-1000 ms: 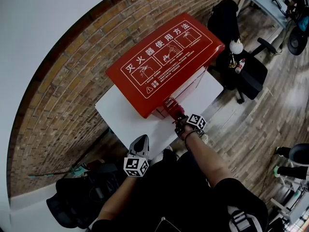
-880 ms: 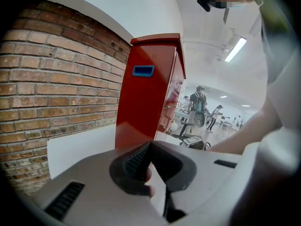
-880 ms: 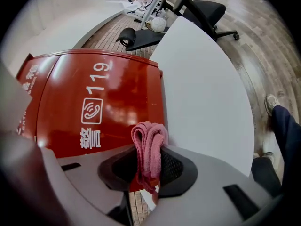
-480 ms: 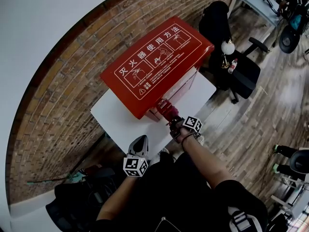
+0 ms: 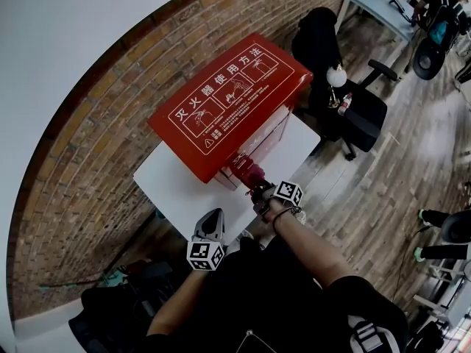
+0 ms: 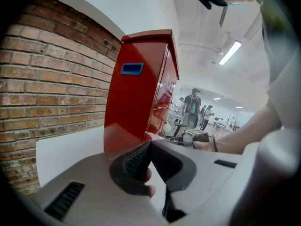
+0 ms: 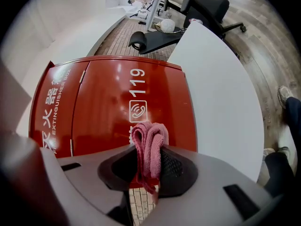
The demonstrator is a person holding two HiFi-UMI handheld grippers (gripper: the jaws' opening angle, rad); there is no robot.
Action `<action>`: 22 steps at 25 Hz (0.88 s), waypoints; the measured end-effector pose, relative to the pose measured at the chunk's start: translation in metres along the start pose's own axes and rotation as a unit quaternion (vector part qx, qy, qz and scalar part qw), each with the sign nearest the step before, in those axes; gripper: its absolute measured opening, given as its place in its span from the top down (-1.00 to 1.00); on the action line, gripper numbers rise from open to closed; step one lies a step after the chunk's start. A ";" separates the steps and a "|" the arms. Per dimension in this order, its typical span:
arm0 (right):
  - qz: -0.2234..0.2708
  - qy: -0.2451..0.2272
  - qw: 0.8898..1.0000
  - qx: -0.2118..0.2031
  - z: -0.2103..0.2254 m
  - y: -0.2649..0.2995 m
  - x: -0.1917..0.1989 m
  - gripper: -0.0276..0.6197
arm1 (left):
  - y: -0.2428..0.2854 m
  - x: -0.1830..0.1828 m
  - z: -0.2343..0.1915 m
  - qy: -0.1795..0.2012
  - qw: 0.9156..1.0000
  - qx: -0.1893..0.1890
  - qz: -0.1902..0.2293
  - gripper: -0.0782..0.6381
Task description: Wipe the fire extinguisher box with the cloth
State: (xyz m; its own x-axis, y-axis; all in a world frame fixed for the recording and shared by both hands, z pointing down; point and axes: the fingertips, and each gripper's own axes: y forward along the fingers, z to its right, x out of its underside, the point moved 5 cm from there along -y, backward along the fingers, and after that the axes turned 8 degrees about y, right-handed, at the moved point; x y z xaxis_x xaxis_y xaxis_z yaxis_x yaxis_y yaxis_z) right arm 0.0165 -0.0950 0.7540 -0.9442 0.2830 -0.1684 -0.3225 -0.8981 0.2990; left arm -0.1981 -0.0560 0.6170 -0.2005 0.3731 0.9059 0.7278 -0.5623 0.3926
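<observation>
The red fire extinguisher box (image 5: 228, 101) stands on a white platform (image 5: 173, 186) against the brick wall. Its lid carries white instruction print, and its front (image 7: 113, 102) shows "119". My right gripper (image 5: 259, 188) is at the box's lower front, shut on a folded pink cloth (image 5: 248, 170). The right gripper view shows the cloth (image 7: 148, 135) pinched between the jaws of my right gripper (image 7: 149, 150), close to the red front. My left gripper (image 5: 211, 225) hangs at the platform's near edge, away from the box. In its own view the left gripper (image 6: 150, 145) has its jaws together and holds nothing.
A brick wall (image 5: 96, 116) runs behind the box. A black office chair (image 5: 353, 116) stands to the right on the wooden floor (image 5: 390, 175). A desk (image 5: 383, 2) is at the far right. Dark bags (image 5: 118, 315) lie at the lower left. People (image 6: 193, 105) stand far off.
The head view has drifted, so the box sits a little further left. My right gripper stays at the box front with the cloth. The left gripper has hardly moved.
</observation>
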 end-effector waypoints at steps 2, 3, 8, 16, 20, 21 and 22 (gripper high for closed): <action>-0.001 -0.001 1.000 -0.006 -0.005 -0.002 0.002 0.59 | 0.000 0.000 0.002 0.000 1.000 0.002 0.001 0.73; -0.001 0.000 1.000 -0.009 -0.009 -0.003 0.003 0.59 | 0.001 -0.001 0.002 0.000 1.000 0.004 0.001 0.73; -0.002 0.001 1.000 -0.023 -0.024 -0.008 0.006 0.59 | 0.000 -0.001 0.005 0.001 1.000 0.009 0.004 0.73; -0.006 0.000 0.999 -0.051 -0.046 -0.015 0.006 0.59 | 0.001 -0.001 0.008 0.004 1.000 0.012 0.004 0.73; -0.009 0.001 0.998 -0.058 -0.054 -0.017 0.008 0.59 | 0.001 -0.002 0.009 0.005 1.000 0.013 0.005 0.73; -0.010 0.000 0.998 -0.061 -0.055 -0.017 0.008 0.59 | 0.002 -0.002 0.009 0.006 1.000 0.014 0.004 0.73; -0.010 0.000 0.998 -0.063 -0.056 -0.018 0.008 0.59 | 0.003 -0.003 0.009 0.006 1.000 0.014 0.005 0.73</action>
State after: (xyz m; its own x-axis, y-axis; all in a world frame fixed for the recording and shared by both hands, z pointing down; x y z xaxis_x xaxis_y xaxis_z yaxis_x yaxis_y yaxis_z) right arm 0.0184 -0.0958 0.6945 -0.9376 0.3019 -0.1727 -0.3308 -0.9274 0.1744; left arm -0.1901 -0.0521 0.6142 -0.2020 0.3585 0.9114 0.7473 -0.5451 0.3801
